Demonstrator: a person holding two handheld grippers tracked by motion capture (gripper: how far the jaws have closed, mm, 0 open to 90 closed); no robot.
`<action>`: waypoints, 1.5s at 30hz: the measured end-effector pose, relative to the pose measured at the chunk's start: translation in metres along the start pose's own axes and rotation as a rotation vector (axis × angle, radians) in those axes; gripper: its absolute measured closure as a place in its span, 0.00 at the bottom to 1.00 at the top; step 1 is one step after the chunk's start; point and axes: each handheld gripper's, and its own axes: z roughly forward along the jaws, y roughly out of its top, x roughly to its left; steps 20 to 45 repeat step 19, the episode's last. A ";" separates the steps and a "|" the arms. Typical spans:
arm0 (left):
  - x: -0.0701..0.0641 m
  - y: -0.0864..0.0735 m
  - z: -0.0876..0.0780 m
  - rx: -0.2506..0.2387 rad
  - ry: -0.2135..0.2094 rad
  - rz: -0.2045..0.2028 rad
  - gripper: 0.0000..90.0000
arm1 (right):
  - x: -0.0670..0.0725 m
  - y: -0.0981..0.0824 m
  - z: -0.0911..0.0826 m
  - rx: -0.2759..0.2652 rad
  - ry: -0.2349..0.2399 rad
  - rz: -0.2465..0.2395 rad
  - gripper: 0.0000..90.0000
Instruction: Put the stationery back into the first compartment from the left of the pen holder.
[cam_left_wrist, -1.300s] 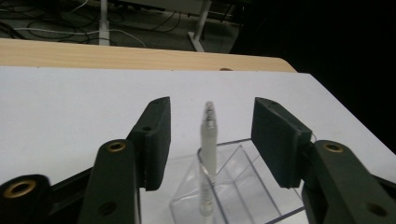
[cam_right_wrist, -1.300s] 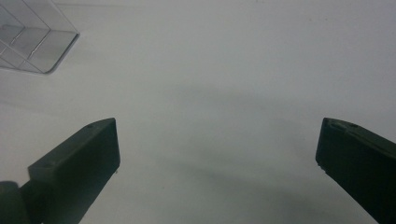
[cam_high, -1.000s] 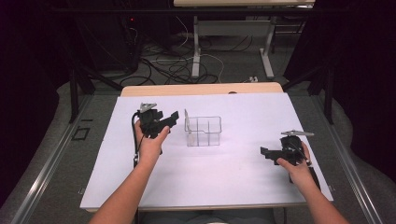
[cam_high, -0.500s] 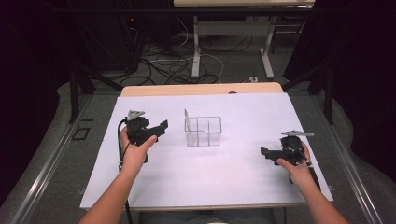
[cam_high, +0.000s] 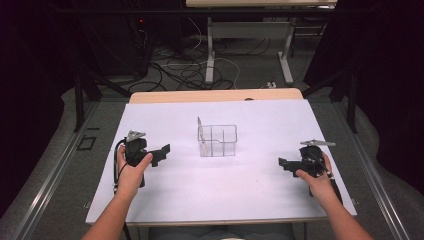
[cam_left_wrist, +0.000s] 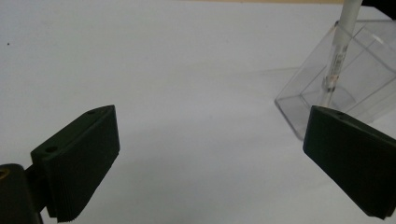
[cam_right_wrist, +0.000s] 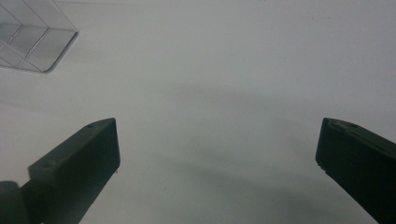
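Note:
A clear plastic box (cam_high: 218, 141) with dividers stands at the middle of the white table top (cam_high: 250, 190). A white pen (cam_high: 199, 128) leans upright in its left compartment. My left gripper (cam_high: 164, 152) hovers to the left of the box and points toward it. Its jaws have just been opening, and they stand wide with nothing between them. In the left gripper view (cam_left_wrist: 210, 140), the box (cam_left_wrist: 369, 79) and pen (cam_left_wrist: 340, 51) sit ahead at the right. My right gripper (cam_high: 283, 164) rests open near the right edge, pointing left. The right gripper view (cam_right_wrist: 217, 140) has the box (cam_right_wrist: 32, 42) at its top left corner.
A white sheet covers the table, with a strip of bare wood (cam_high: 215, 95) along the far edge. Beyond it, cables (cam_high: 185, 70) lie on the floor near the legs of another table (cam_high: 210, 55). Metal rails run along both sides.
My left hand has drawn back from the box, moving left, lower and toward the near edge. The right hand has stayed put.

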 end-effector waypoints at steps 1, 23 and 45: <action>0.002 -0.003 -0.001 0.008 0.007 0.005 0.04 | 0.000 0.000 0.000 0.001 -0.001 -0.003 0.00; 0.029 -0.026 -0.006 0.027 0.024 0.066 0.13 | 0.000 0.000 0.000 -0.003 0.004 -0.004 0.00; 0.029 -0.026 -0.006 0.027 0.024 0.066 0.13 | 0.000 0.000 0.000 -0.003 0.004 -0.004 0.00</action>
